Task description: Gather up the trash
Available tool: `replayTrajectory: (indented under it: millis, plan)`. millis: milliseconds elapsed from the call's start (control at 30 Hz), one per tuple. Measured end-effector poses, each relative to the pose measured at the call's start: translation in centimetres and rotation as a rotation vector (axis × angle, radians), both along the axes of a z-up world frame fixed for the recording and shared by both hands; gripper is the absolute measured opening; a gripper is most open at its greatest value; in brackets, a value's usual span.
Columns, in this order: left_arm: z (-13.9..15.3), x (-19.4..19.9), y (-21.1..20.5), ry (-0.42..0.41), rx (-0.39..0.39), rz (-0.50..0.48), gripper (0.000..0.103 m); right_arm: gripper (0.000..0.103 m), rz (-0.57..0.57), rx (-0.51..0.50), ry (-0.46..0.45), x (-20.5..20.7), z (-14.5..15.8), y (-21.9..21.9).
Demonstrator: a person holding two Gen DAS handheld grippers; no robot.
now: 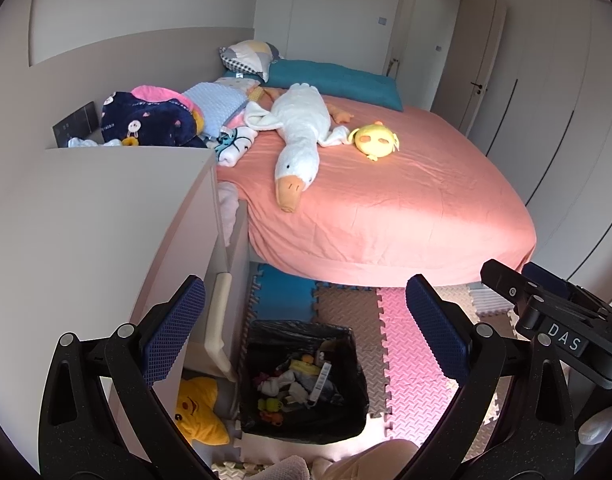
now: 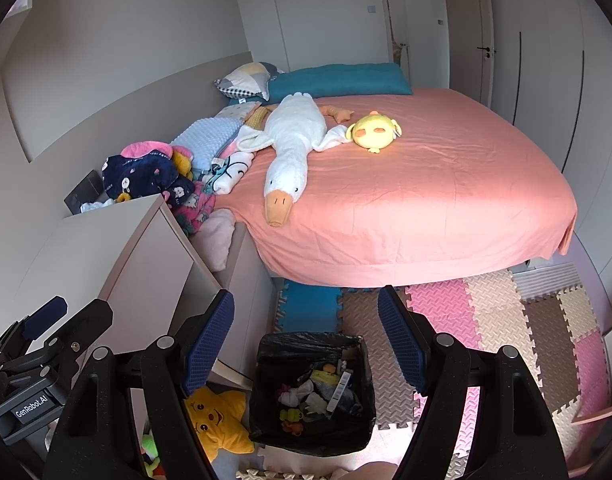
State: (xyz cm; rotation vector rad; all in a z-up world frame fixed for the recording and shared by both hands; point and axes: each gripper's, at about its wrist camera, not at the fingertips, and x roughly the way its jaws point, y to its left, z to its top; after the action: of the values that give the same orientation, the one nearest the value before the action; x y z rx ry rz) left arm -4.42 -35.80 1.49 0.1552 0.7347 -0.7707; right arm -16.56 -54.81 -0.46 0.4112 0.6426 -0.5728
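The trash (image 2: 317, 398), a jumble of wrappers and scraps, is lying inside the black-lined bin (image 2: 266, 392) standing on the foam floor mat (image 2: 497, 320) beside the pink bed (image 2: 425, 200). Both the left gripper (image 1: 306, 332) and right gripper (image 2: 306, 340) are hovering above, jaws spread wide, gripping nothing.

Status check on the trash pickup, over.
Both hand-held grippers, left and right, open and empty. Trash bin on floor below, bag-lined, partly filled. Nothing in the way.
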Motion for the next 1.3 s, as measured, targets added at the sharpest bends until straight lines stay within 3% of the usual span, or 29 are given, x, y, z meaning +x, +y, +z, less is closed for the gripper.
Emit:
replayTrajectory:
  millis: [1300]
  plan:
    - [-0.3,-0.4,-1.1,-0.005,0.029,-0.010,0.097,0.075,0.001,0.009,0.011,0.1,-1.1,-0.1]
